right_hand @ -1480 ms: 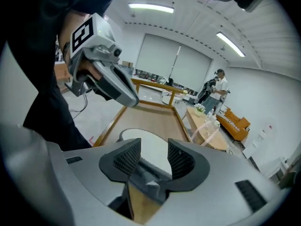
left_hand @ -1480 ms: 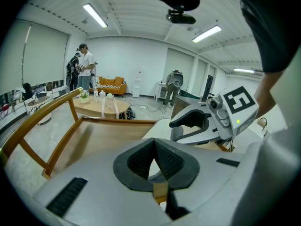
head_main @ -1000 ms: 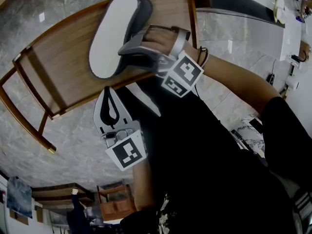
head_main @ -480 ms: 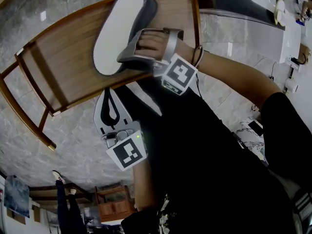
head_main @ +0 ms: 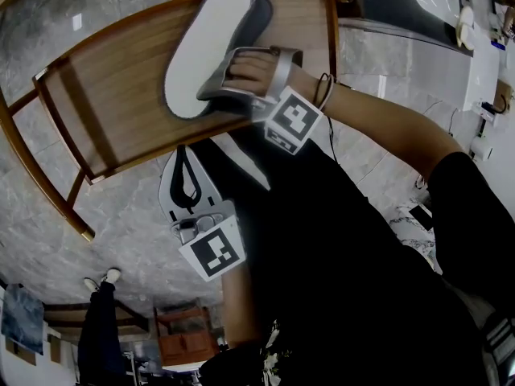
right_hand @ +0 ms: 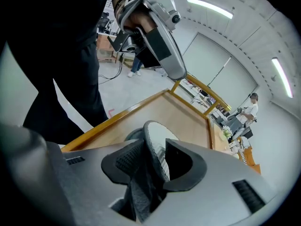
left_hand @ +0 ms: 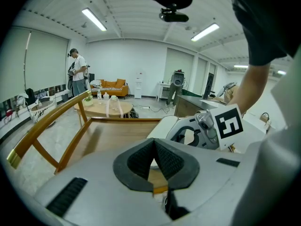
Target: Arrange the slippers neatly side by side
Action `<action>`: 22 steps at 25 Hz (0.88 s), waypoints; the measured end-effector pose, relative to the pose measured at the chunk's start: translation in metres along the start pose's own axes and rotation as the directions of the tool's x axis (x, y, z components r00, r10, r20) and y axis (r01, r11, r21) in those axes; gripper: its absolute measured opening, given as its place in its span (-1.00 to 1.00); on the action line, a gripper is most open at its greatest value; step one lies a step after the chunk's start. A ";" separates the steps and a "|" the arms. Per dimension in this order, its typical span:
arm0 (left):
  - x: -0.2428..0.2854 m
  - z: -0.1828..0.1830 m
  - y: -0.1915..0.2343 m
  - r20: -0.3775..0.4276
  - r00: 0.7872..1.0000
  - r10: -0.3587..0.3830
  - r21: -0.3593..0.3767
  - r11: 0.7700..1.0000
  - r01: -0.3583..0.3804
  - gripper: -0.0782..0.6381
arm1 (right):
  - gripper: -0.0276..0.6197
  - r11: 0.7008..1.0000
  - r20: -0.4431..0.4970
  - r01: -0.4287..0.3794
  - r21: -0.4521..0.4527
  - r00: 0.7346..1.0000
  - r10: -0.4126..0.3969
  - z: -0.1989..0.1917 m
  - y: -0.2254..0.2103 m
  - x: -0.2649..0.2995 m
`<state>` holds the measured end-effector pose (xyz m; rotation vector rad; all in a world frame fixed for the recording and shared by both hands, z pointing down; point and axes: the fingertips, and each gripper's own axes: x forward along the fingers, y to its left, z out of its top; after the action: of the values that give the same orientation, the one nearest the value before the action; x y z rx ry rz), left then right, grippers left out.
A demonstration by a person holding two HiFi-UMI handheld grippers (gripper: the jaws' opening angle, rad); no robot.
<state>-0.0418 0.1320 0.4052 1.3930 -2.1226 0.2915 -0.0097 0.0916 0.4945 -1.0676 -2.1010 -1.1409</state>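
Closing the right hand-held gripper (right_hand: 155, 161) around the rim of the dark grey fabric slipper with a white sole (head_main: 211, 51), flat on the brown wooden desk (head_main: 105, 103); not pinched yet. Holding the left hand-held gripper (left_hand: 154, 149) clenched, empty. Looks set for repositioning.

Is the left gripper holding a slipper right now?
No, the left gripper has its jaws shut together with nothing between them.
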 end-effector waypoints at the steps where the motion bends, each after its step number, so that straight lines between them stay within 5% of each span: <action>1: -0.001 -0.001 0.000 -0.001 1.000 0.000 0.001 1.000 0.000 -0.78 | -0.53 1.000 0.006 0.009 0.007 1.000 -0.009 0.002 -0.002 -0.001; 16: -0.006 -0.001 -0.002 0.025 1.000 0.018 -0.017 1.000 -0.018 -0.78 | -0.75 0.987 0.036 0.138 0.086 0.989 -0.141 0.022 -0.047 -0.021; 22: -0.011 0.004 -0.002 0.044 0.998 0.039 -0.020 0.999 -0.038 -0.78 | -0.78 0.954 0.040 0.195 0.229 0.977 -0.210 0.022 -0.075 -0.034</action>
<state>-0.0382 0.1375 0.3958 1.3607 -2.1846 0.2568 -0.0541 0.0719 0.4250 -0.8079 -2.3682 -0.9413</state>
